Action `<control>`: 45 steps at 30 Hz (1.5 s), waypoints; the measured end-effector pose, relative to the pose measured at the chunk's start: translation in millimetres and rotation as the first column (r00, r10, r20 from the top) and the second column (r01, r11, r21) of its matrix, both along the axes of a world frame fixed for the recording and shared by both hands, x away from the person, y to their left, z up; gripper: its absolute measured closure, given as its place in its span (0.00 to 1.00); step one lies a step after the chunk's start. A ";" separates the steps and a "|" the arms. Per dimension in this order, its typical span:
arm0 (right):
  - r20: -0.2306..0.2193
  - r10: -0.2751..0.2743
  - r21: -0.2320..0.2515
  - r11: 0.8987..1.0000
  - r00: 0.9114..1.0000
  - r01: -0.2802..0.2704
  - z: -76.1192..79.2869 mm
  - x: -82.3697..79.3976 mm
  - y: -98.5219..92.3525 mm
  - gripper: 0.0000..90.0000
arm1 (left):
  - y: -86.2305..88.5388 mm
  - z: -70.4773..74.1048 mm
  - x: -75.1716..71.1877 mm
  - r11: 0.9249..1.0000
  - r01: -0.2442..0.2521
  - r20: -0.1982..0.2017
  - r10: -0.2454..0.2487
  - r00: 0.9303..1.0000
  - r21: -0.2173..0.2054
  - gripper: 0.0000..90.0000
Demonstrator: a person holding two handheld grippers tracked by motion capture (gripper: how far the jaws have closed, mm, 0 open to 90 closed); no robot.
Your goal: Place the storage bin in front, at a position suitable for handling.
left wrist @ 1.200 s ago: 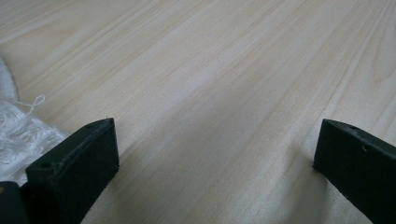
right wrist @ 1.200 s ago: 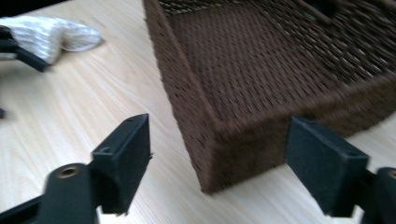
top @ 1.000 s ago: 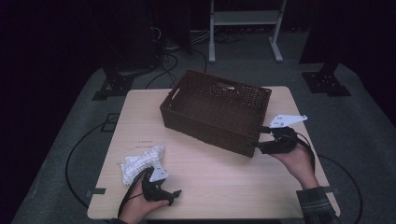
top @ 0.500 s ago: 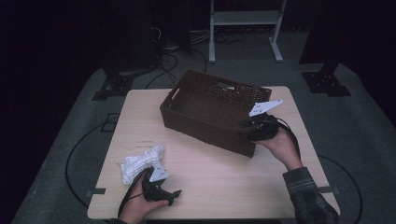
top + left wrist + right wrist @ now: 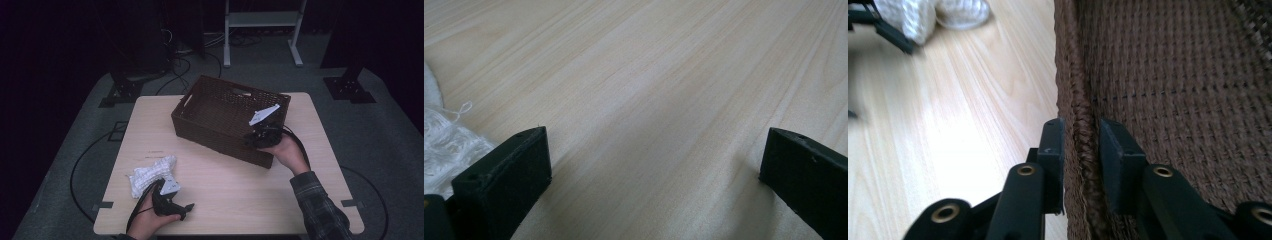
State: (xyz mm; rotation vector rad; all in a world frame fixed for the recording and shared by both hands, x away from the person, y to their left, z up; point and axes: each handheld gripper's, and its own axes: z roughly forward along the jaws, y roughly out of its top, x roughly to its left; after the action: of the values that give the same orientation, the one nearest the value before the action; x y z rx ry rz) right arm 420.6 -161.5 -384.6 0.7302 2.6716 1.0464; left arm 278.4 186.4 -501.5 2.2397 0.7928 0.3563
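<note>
A dark brown woven basket [image 5: 235,90] stands slanted on the far half of the wooden table [image 5: 235,185]. My right gripper [image 5: 254,140] is at the basket's near right corner. In the right gripper view its jaws, which have just been closing, straddle the braided rim [image 5: 1082,150] and press on it from both sides, one jaw outside and one inside the basket [image 5: 1173,75]. A crumpled white cloth [image 5: 150,172] lies near the front left. My left gripper [image 5: 186,207] rests on the table beside the cloth [image 5: 444,140], open, with bare wood between its jaws [image 5: 656,145].
The cloth [image 5: 933,12] also shows far off in the right gripper view. Behind the table stand a white frame [image 5: 260,20] and black stand bases [image 5: 122,92] on the grey floor, with cables [image 5: 185,55] trailing between them. A sleeve [image 5: 320,210] crosses the table's front right.
My right hand has moved left from beside the basket to its near right corner, and its jaws have closed onto the rim. My left gripper and the cloth have not moved.
</note>
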 end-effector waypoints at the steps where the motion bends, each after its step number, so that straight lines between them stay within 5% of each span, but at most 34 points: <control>1: -0.002 0.005 -0.013 1.000 1.000 -0.005 -1.4 1.4 1.6 0.83 | 0.0 0.0 -0.1 1.000 -0.001 -0.001 0.001 1.000 -0.001 0.00; 18: -0.046 0.038 0.019 0.999 0.998 -0.037 -6.6 3.1 2.3 0.91 | -0.1 -0.1 -0.1 1.000 -0.001 -0.001 0.001 1.000 -0.001 0.00; 45: -0.024 0.047 0.009 0.999 0.999 -0.047 -6.9 -73.4 -19.1 0.92 | -0.2 0.1 -0.3 1.000 -0.003 -0.004 0.003 1.000 -0.004 0.00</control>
State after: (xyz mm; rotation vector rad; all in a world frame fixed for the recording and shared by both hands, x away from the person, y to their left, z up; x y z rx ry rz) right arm 347.2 -180.7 -391.5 0.6888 2.7190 1.0677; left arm 278.2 186.1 -501.4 2.2366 0.7984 0.3512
